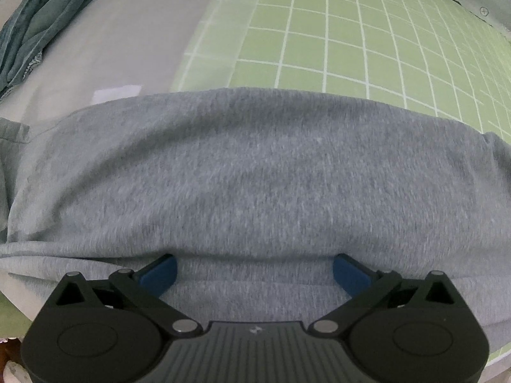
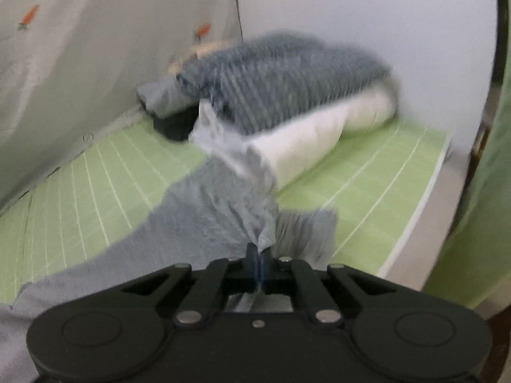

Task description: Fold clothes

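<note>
Right gripper [image 2: 258,261] at the bottom middle of its frame is clamped tight on a bunched corner of the grey garment [image 2: 217,210], with the cloth pinched between the blue pads and trailing off toward the lower left over the green grid mat [image 2: 367,172]. So the grab is done, and I'd say the step in hand is carrying that corner across to make the fold.

Left gripper [image 1: 255,268] is the opposite story: jaws spread wide, blue fingers [image 1: 159,271] resting on or just above the same grey garment [image 1: 255,166], nothing squeezed between them. In that view the garment fills the whole middle of the frame, lying flat and pretty smooth.

My take on doing this well:
- Keep the lift low and steady, because the fabric hanging from the pinch is already rumpled and a high swing would probably drag the flat part out of shape.
- Left gripper looks well placed to pin the body down while the corner travels, so press there rather than grab.
- Aim the corner to land square on the flat part, edges lined up, then release.

Further back, in the upper middle of the right view, there's a pile with a blue ribbed knit [image 2: 281,79] lying over a white roll [image 2: 322,134]. Upper left of the left view has a dark teal cloth [image 1: 35,32]. Both sit well apart from the fold, so they shouldn't snag anything.
</note>
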`<control>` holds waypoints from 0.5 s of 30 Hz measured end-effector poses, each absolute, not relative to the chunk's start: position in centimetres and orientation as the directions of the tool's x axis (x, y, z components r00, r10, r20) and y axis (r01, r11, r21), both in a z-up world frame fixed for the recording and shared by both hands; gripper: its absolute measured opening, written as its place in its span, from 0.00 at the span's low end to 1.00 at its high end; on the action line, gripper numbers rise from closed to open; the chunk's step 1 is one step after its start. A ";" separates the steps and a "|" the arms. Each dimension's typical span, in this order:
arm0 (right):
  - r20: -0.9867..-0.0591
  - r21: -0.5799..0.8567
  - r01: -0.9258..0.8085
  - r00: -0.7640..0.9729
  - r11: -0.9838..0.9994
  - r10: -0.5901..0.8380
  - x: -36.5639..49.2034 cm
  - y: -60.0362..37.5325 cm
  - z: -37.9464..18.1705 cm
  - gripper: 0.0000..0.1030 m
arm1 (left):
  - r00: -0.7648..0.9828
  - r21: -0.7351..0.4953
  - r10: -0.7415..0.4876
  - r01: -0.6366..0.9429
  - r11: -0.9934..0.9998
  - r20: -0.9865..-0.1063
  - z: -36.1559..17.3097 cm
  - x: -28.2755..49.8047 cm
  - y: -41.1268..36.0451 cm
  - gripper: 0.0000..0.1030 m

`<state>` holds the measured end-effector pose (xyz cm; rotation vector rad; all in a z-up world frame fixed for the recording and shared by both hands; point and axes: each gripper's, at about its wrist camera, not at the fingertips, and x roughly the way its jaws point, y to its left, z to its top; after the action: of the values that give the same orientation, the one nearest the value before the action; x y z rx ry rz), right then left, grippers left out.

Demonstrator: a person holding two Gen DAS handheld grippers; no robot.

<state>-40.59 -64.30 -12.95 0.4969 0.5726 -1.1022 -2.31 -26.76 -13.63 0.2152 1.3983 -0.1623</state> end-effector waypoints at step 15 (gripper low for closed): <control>-0.668 0.496 0.844 0.521 0.203 -0.531 -44.3 -70.1 -16.8 0.58 | 0.177 0.075 0.038 0.206 0.976 -0.983 -13.3 -4.1 -29.6 1.00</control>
<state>-44.35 -70.09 -16.84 0.9526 0.3904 -0.9938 -4.05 -29.61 -13.28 0.2073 1.3909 -0.1199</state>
